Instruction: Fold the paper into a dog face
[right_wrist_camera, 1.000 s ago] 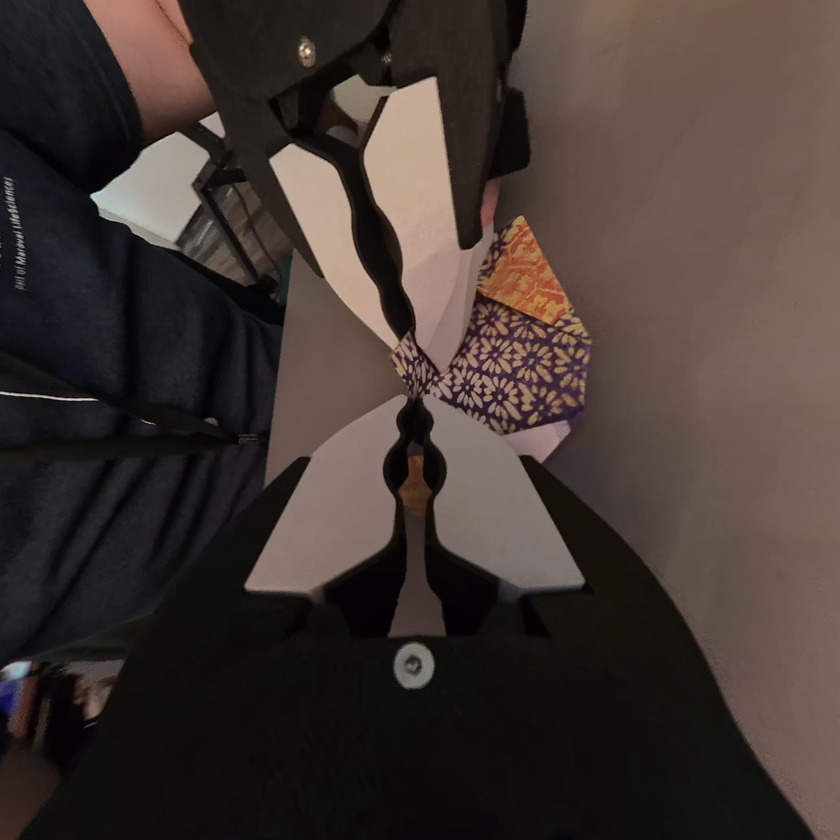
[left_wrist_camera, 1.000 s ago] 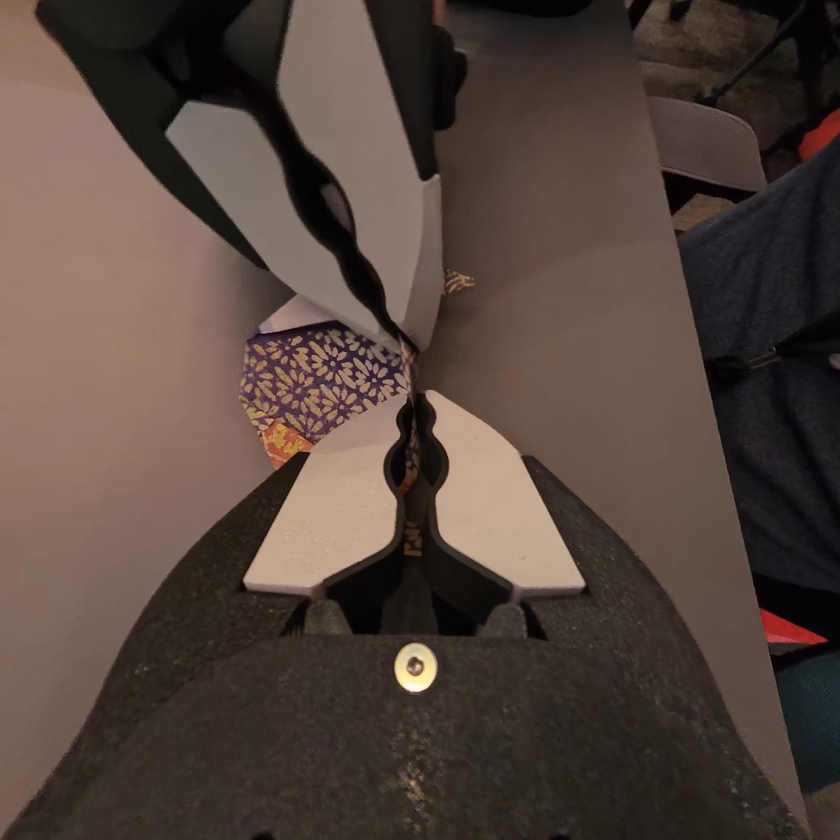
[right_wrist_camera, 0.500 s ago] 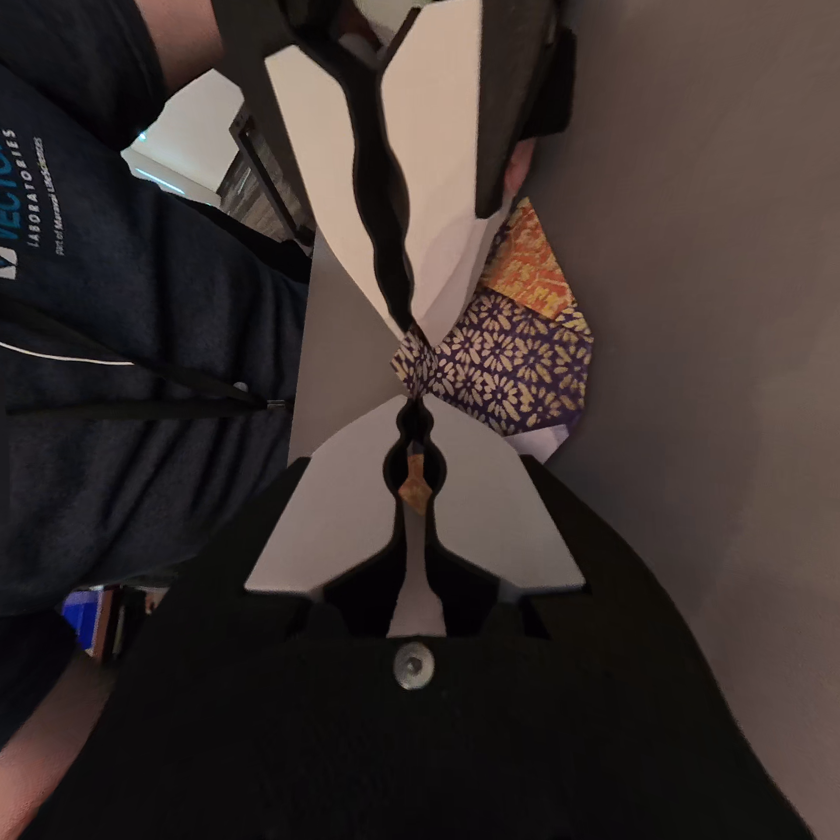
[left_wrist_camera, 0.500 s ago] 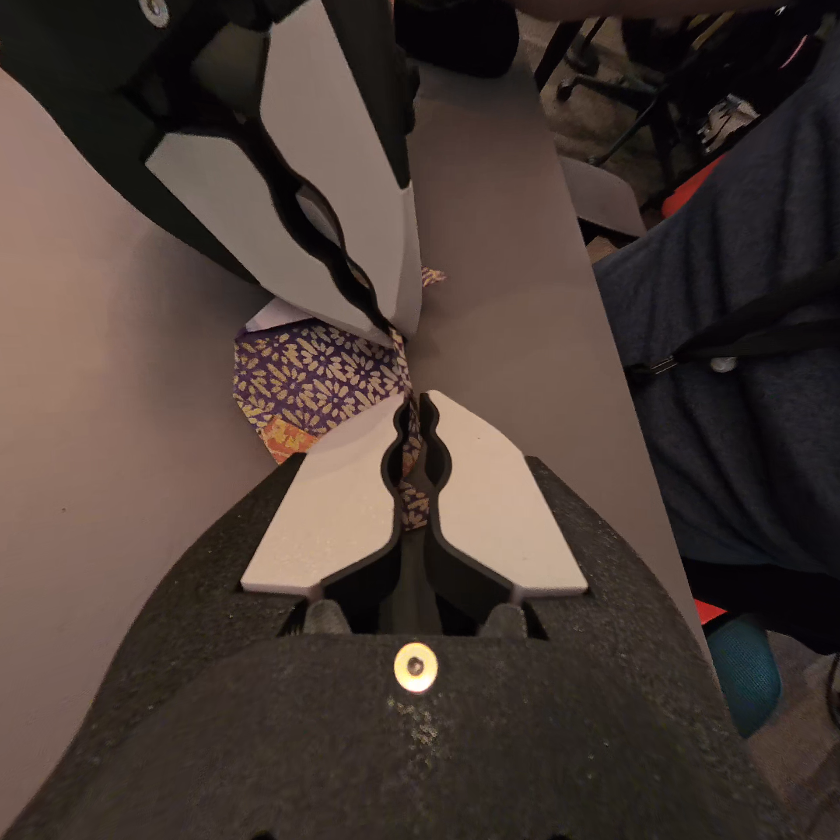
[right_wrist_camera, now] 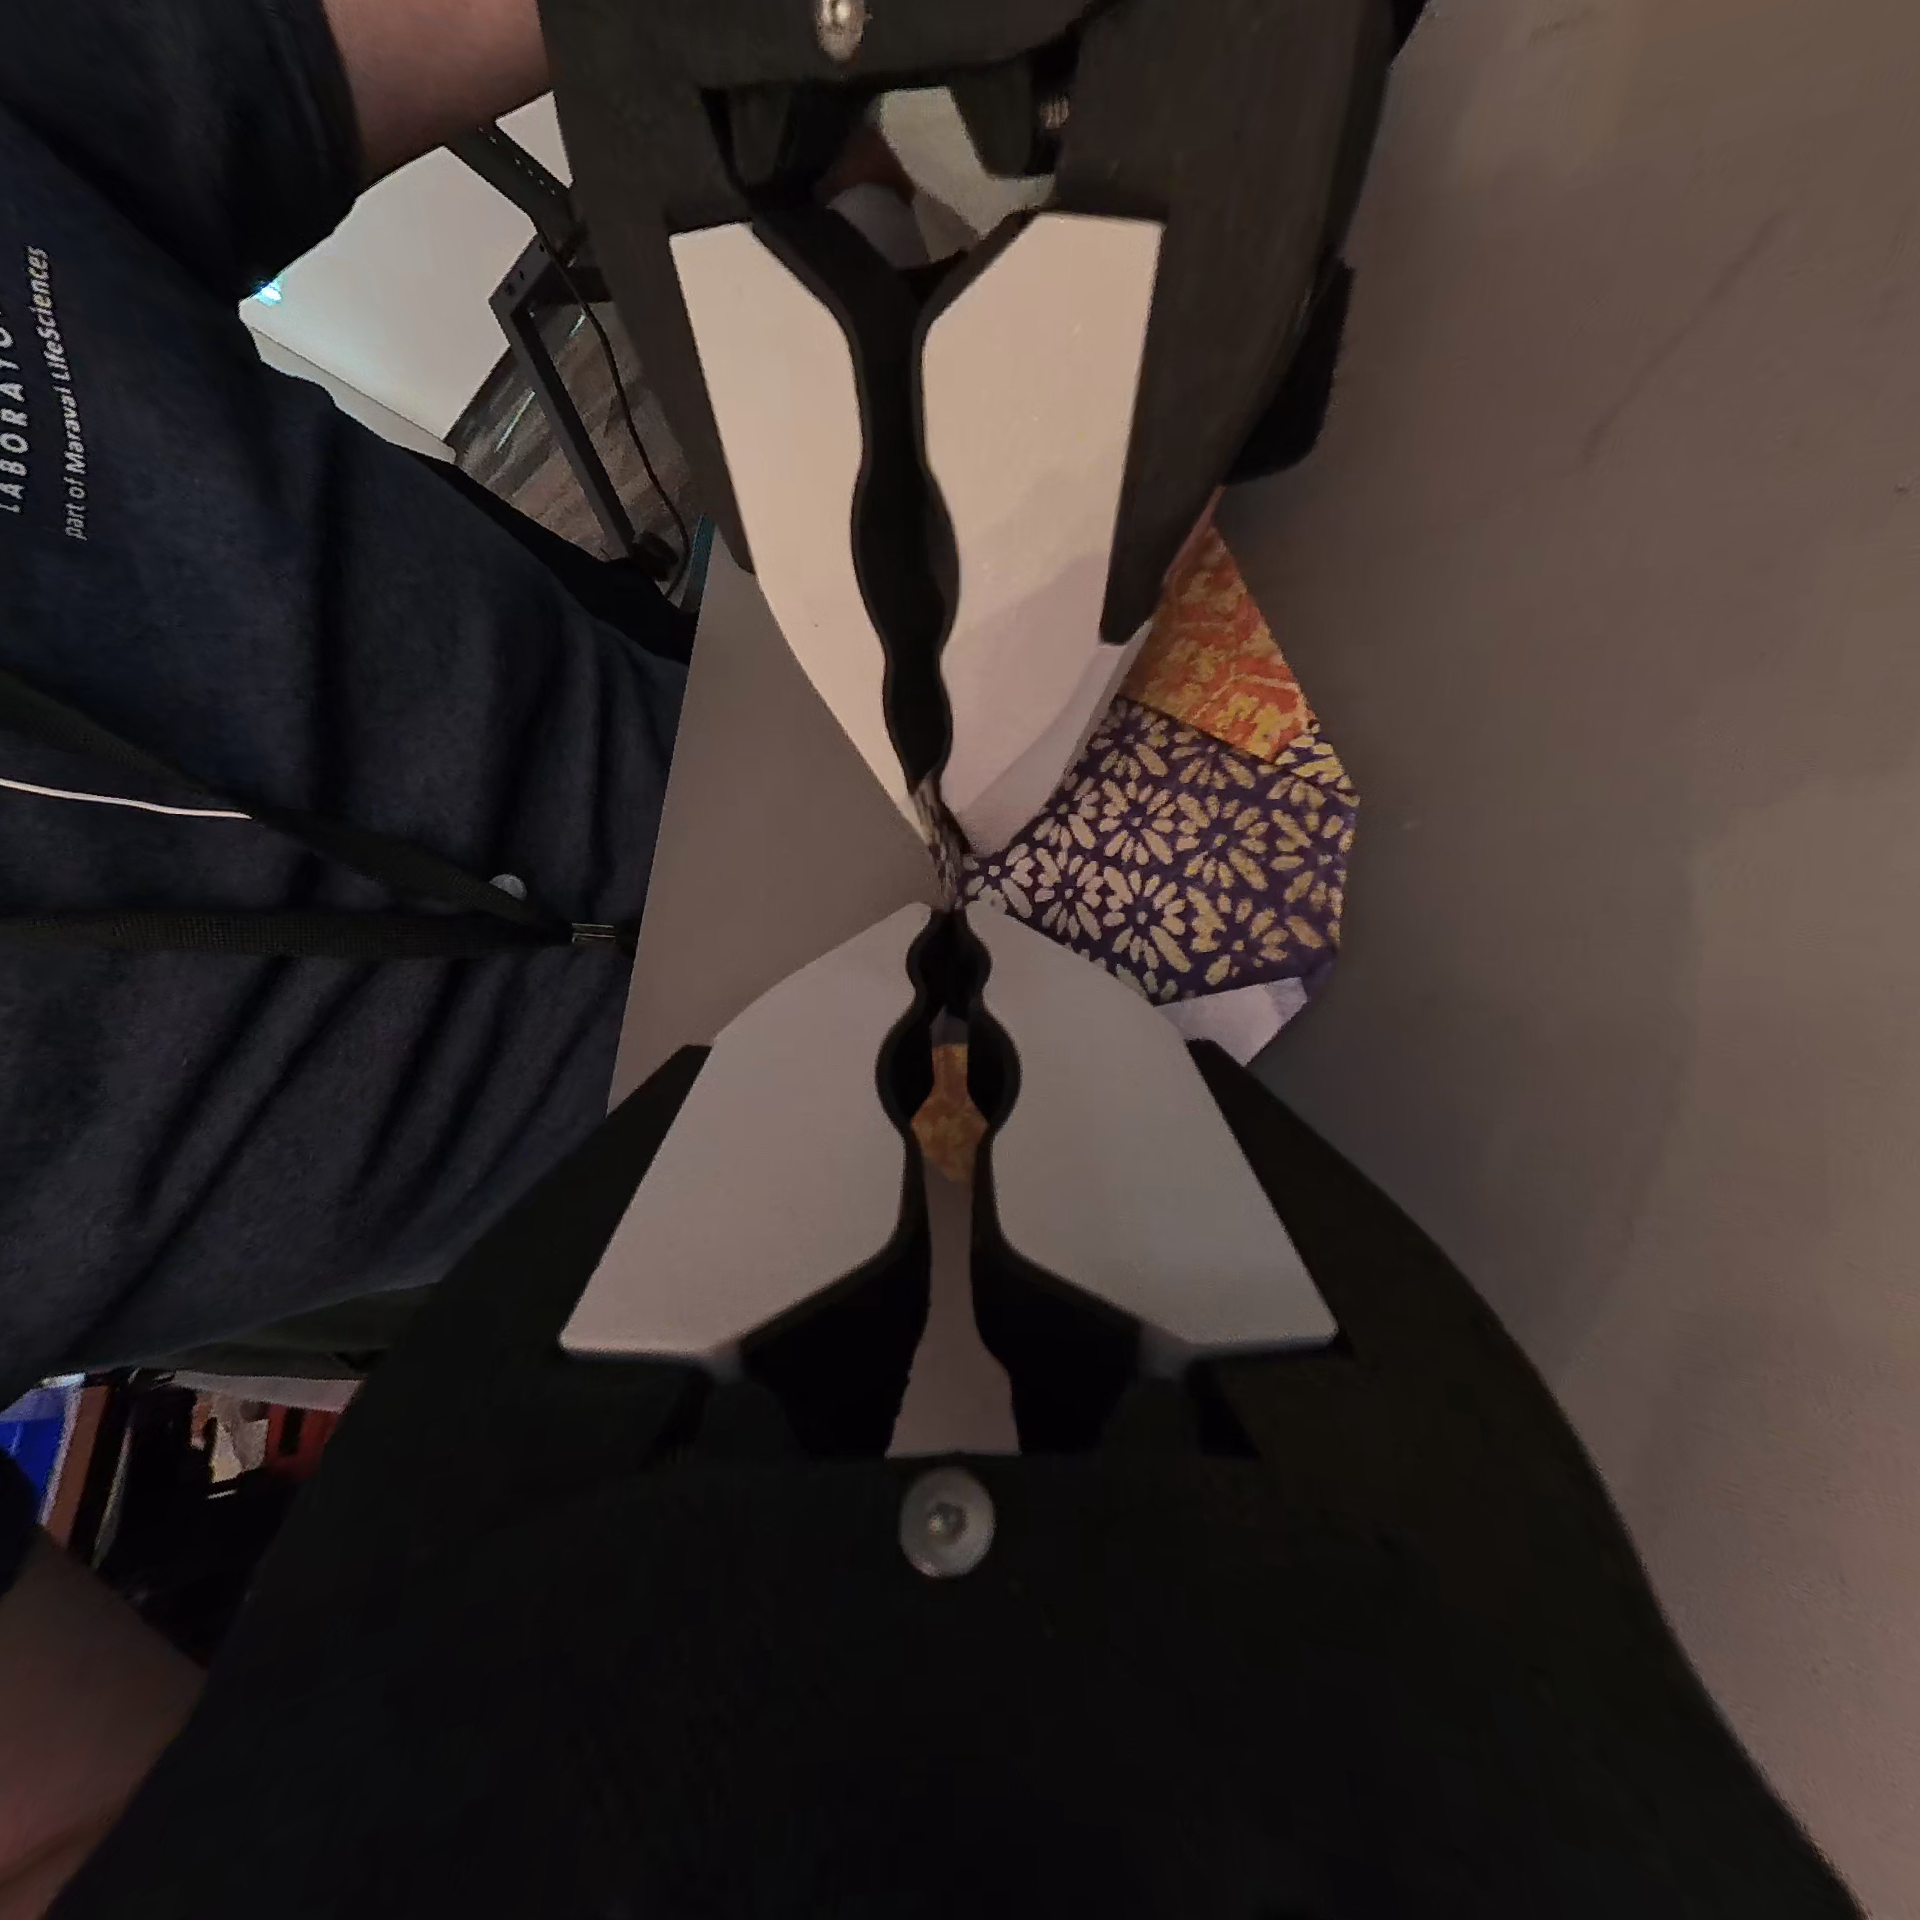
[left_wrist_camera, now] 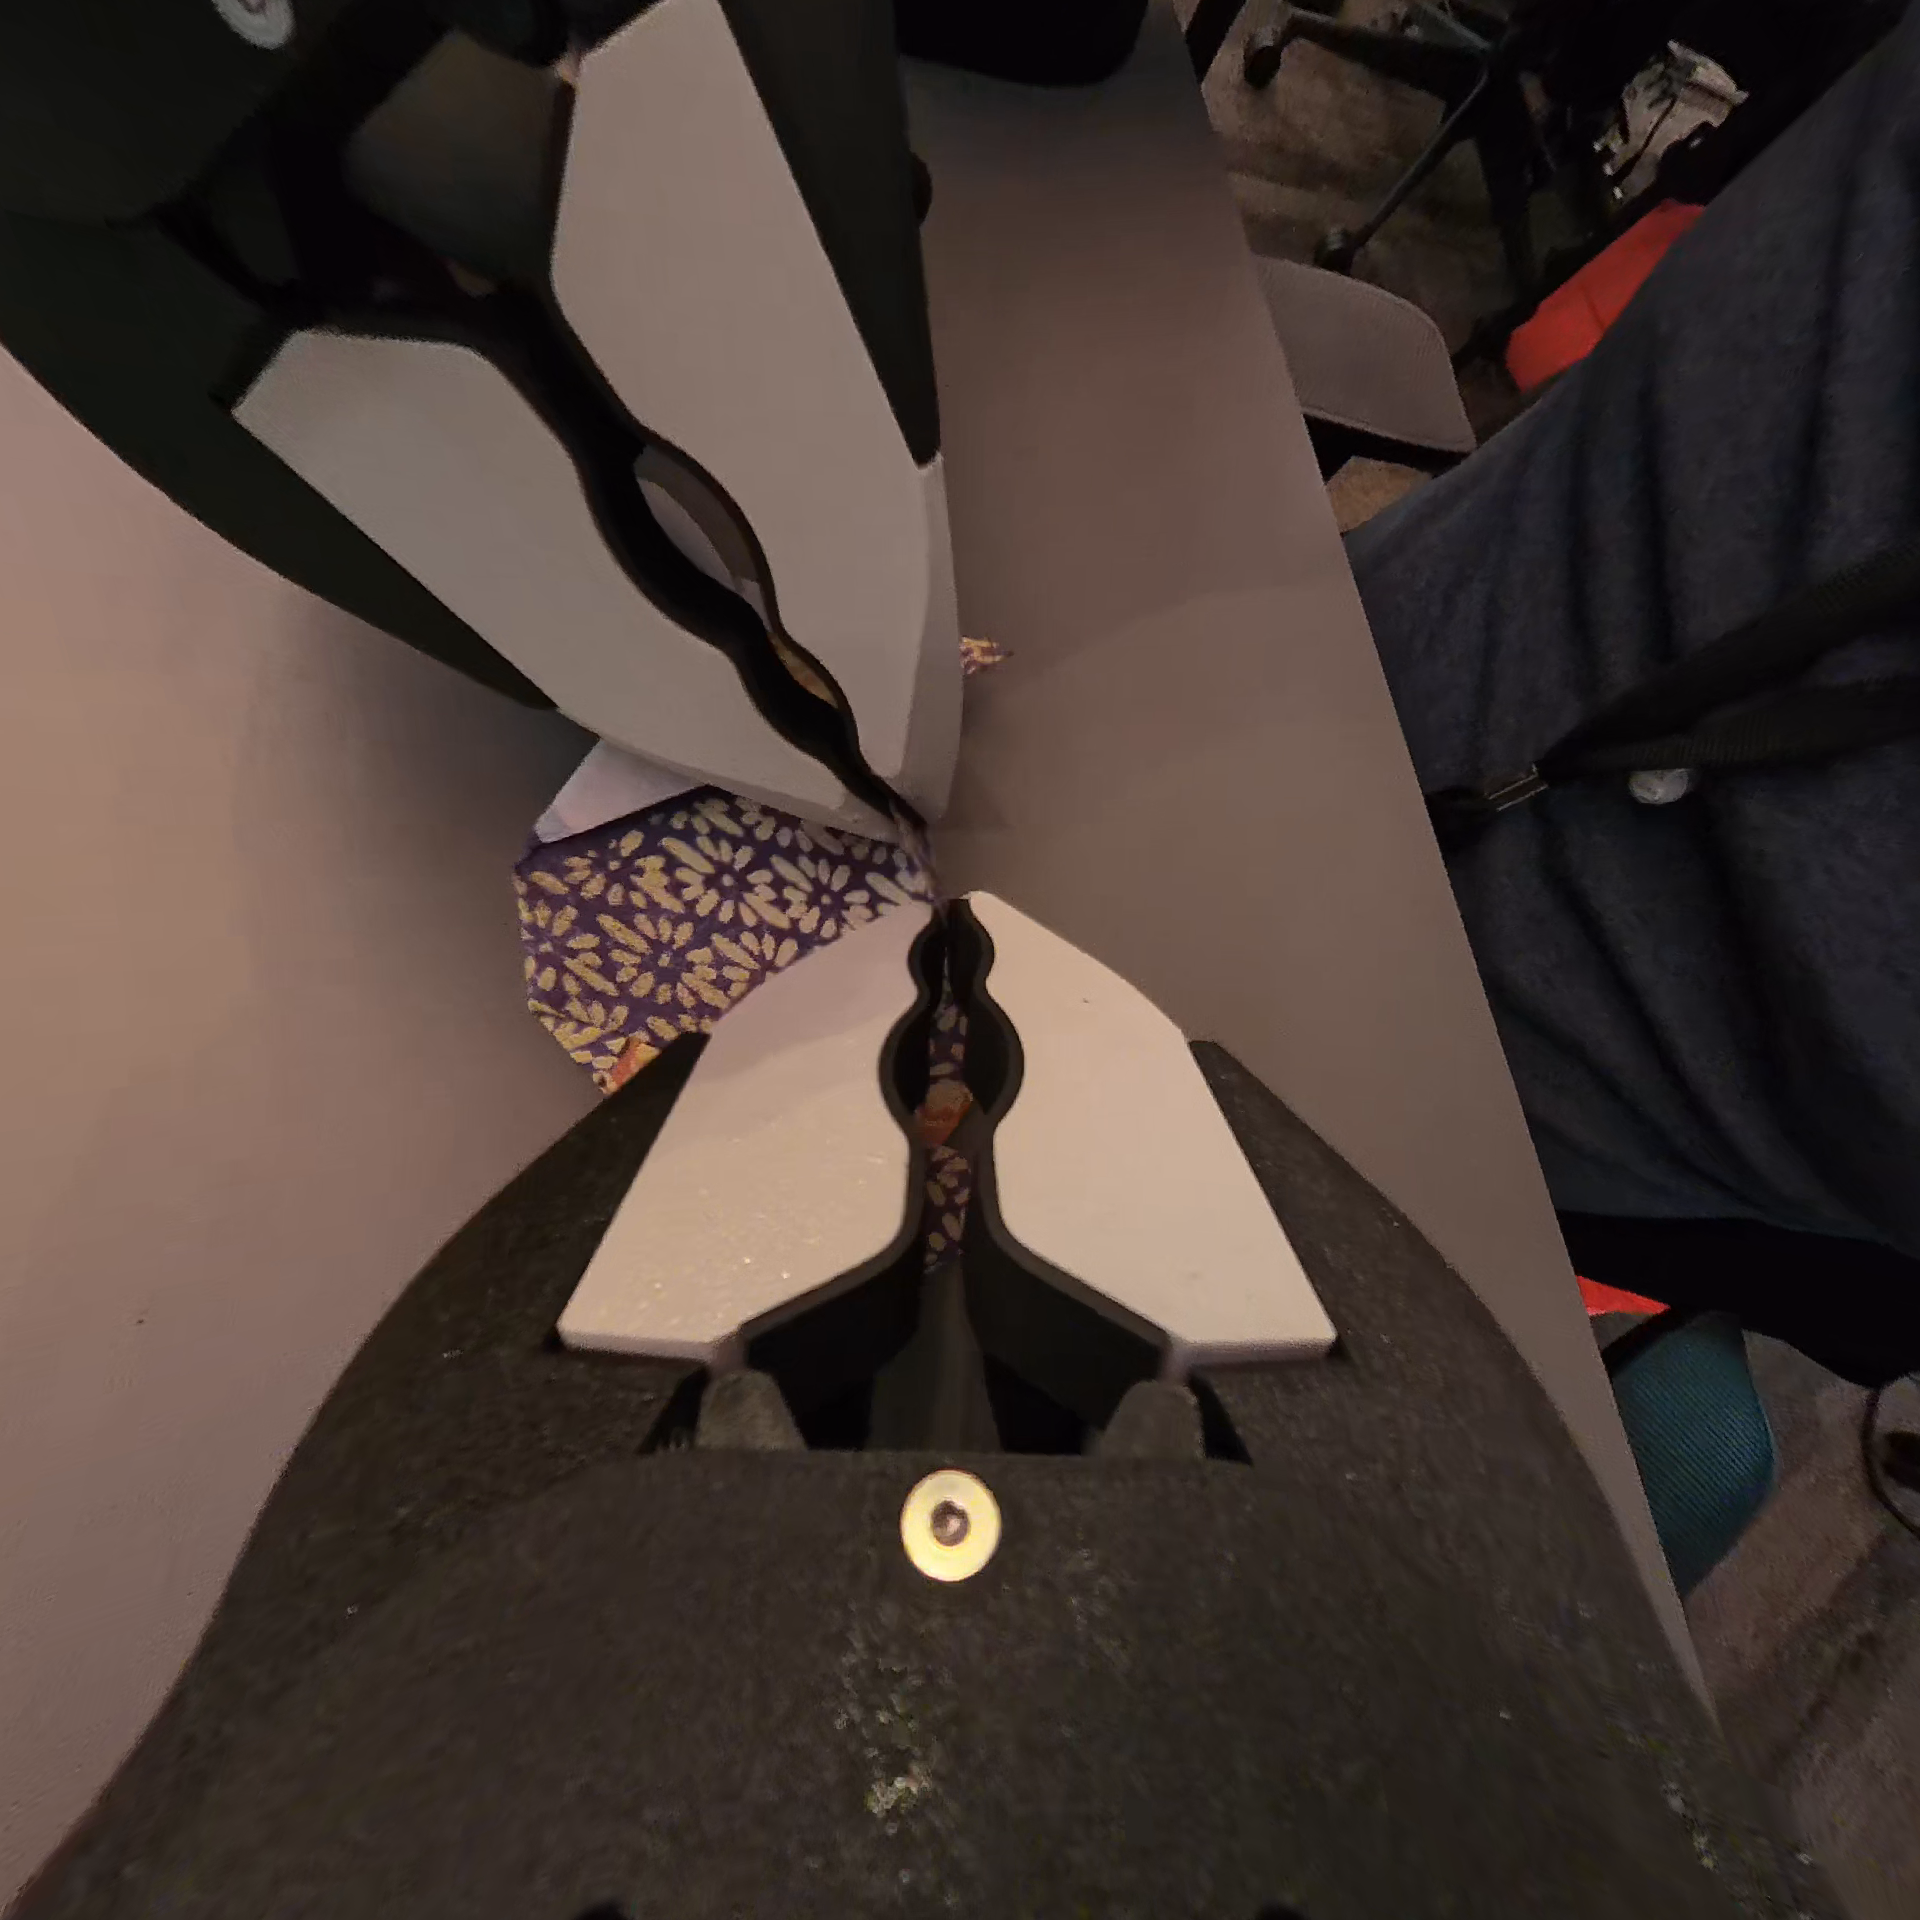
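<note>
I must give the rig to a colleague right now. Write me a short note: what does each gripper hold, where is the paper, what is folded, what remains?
Left gripper: shut on the paper's near edge.
Right gripper: shut on the same edge; the two tips almost meet.
Paper: purple with a pale flower pattern and some orange, on the grey table near its edge, beside the seated person.
Done: several folds; the sheet is now a compact many-sided shape, with a white underside corner showing.
Left: the pinched edge is not yet pressed flat; no finished dog face is recognisable.
</note>
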Action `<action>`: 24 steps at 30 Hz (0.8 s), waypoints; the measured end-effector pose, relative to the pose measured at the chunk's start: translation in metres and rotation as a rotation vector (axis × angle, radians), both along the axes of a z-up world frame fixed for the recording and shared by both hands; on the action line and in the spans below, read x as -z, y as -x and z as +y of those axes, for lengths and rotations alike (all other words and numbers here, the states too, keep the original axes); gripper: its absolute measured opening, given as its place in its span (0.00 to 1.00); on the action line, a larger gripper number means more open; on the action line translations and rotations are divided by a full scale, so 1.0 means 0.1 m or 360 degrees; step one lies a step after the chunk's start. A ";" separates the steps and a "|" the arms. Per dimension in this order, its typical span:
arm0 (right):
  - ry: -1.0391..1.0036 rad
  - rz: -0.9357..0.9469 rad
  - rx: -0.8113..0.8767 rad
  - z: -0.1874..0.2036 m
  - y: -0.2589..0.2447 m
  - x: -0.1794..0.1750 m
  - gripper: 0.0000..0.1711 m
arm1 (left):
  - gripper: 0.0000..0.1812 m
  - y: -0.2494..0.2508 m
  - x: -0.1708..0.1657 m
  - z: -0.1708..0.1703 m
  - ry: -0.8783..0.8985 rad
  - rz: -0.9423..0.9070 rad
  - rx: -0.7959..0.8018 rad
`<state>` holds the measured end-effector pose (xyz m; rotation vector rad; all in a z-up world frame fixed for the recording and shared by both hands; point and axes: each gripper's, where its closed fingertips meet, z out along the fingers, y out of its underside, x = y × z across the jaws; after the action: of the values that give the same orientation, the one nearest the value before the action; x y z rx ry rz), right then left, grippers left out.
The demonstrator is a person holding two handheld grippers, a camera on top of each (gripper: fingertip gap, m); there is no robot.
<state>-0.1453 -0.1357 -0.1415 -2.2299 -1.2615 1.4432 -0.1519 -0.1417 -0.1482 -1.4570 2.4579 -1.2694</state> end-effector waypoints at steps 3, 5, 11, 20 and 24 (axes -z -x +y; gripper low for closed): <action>0.0034 -0.0004 -0.0012 0.00 0.00 0.00 0.01 | 0.00 0.01 0.01 -0.01 -0.0022 0.0020 0.0027; 0.0045 -0.0002 -0.0024 -0.01 0.00 0.00 0.01 | 0.00 0.02 0.02 -0.01 -0.0029 0.0046 0.0031; 0.0008 -0.0058 0.0012 0.02 -0.04 0.02 0.01 | 0.09 -0.01 0.00 0.06 -0.0039 0.0053 -0.0069; -0.0012 -0.0109 0.0029 0.05 -0.03 0.05 0.01 | 0.26 -0.14 -0.17 0.35 -0.0098 -0.0089 -0.0332; -0.0033 -0.0113 0.0044 0.07 -0.05 0.05 0.01 | 0.38 -0.20 -0.17 0.38 -0.0215 -0.0150 -0.0335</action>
<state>-0.1406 -0.1290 -0.1464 -2.2943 -1.2559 1.3463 -0.1322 -0.1038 -0.1317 -1.5349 2.2147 -1.0837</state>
